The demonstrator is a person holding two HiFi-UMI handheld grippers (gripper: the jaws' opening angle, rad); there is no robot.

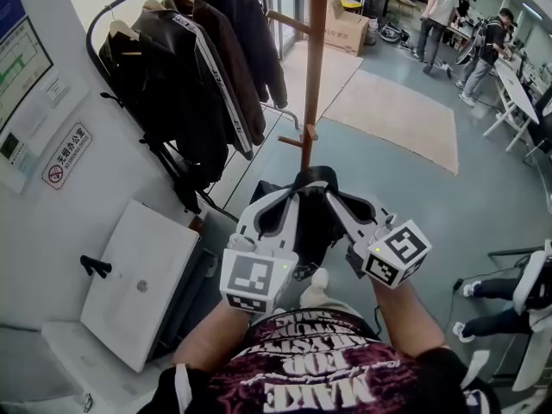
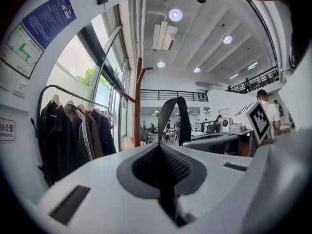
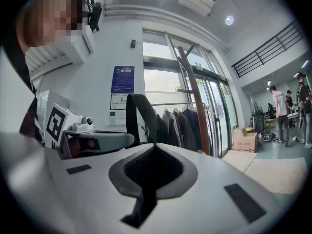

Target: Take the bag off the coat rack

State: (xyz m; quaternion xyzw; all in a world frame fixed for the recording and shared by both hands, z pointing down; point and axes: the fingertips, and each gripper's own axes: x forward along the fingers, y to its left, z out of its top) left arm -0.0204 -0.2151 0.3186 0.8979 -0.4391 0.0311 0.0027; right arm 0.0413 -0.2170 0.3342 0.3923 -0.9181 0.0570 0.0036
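A black bag (image 1: pixel 312 229) hangs between my two grippers, close in front of my body. Its strap loop (image 1: pixel 312 178) arches up between the fingertips. My left gripper (image 1: pixel 291 200) and right gripper (image 1: pixel 333 200) are each shut on one side of that strap. In the left gripper view the strap (image 2: pixel 171 115) rises out of the shut left gripper (image 2: pixel 159 148). In the right gripper view the strap (image 3: pixel 138 115) rises from the shut right gripper (image 3: pixel 153 148). The wooden coat rack (image 1: pixel 315 67) stands just beyond the bag; the strap sits below its lower pegs, on no hook.
A clothes rail with several dark jackets (image 1: pixel 194 72) stands at the left beside the coat rack. A white cabinet (image 1: pixel 142 279) sits at lower left against the wall. Beyond are a beige rug (image 1: pixel 397 115), a cardboard box (image 1: pixel 347 28) and people (image 1: pixel 442 7) at desks.
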